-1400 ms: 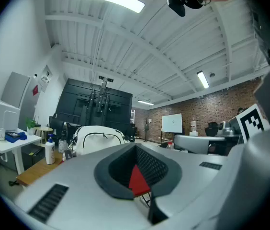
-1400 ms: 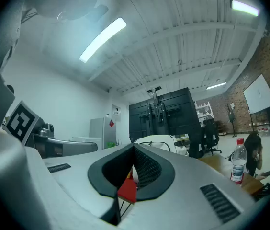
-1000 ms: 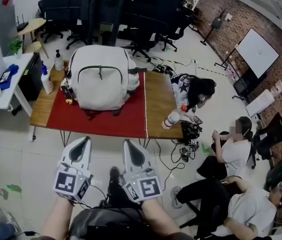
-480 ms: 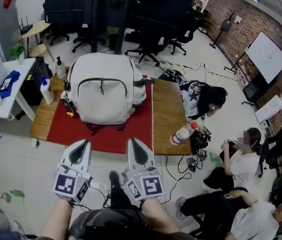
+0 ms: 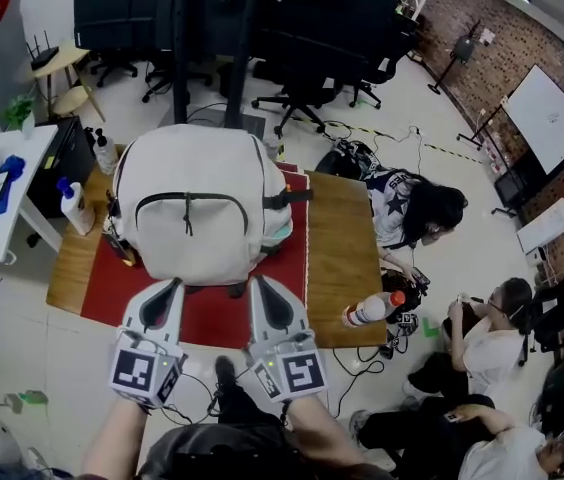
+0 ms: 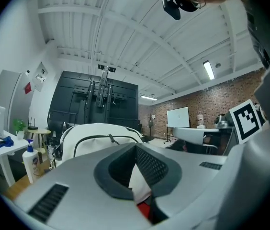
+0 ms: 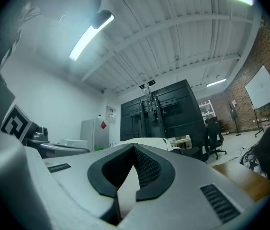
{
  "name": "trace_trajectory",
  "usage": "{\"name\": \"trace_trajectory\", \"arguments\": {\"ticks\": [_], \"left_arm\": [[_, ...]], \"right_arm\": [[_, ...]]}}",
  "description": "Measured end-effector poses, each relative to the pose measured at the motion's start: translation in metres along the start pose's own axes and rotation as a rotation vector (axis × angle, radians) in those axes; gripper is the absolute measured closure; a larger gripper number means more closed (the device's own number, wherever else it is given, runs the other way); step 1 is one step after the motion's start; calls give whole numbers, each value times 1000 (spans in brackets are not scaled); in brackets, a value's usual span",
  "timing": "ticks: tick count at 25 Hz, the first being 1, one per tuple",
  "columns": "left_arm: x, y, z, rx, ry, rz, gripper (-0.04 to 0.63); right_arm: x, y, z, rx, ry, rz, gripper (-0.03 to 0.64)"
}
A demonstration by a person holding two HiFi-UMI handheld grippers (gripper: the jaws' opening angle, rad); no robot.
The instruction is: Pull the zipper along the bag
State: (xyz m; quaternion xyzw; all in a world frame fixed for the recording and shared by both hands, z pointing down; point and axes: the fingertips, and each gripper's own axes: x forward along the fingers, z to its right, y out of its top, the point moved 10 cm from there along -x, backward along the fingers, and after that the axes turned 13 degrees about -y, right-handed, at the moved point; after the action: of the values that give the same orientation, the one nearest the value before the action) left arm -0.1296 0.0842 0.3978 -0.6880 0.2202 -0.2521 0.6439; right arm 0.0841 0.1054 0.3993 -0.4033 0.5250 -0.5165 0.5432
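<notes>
A white backpack (image 5: 197, 208) stands upright on a red cloth (image 5: 212, 313) on a wooden table (image 5: 340, 258). A dark zipper line arcs over its front pocket, and a zipper pull (image 5: 188, 214) hangs down from it. My left gripper (image 5: 170, 285) and right gripper (image 5: 258, 284) are side by side at the table's near edge, just short of the bag. Both are shut with nothing between the jaws. The left gripper view looks over my left gripper (image 6: 136, 146) to the backpack (image 6: 101, 134) ahead. In the right gripper view my right gripper (image 7: 134, 148) hides most of the bag.
A white spray bottle (image 5: 70, 206) stands at the table's left end, next to a white side table (image 5: 2, 218). A red-capped bottle (image 5: 372, 310) lies at the near right corner. A person (image 5: 417, 208) crouches by the right edge. Others sit at lower right. Office chairs (image 5: 302, 88) stand behind.
The view has closed in on the table, so the backpack appears larger and nearer. Both grippers, earlier over the floor, now reach the table's front edge, still shut.
</notes>
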Motion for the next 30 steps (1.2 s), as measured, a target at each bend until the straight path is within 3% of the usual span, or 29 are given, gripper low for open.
{"name": "trace_trajectory", "arguments": {"ticks": [14, 16, 24, 30], "left_arm": [[95, 20, -61, -19, 45, -50, 558], [104, 23, -66, -6, 36, -64, 483], [136, 32, -89, -2, 98, -150, 376], [165, 22, -109, -96, 130, -194, 374]], "right_arm": [[118, -14, 55, 22, 43, -47, 611], [128, -16, 61, 23, 46, -44, 611], [167, -18, 74, -3, 95, -26, 611], [193, -22, 75, -28, 109, -25, 611]]}}
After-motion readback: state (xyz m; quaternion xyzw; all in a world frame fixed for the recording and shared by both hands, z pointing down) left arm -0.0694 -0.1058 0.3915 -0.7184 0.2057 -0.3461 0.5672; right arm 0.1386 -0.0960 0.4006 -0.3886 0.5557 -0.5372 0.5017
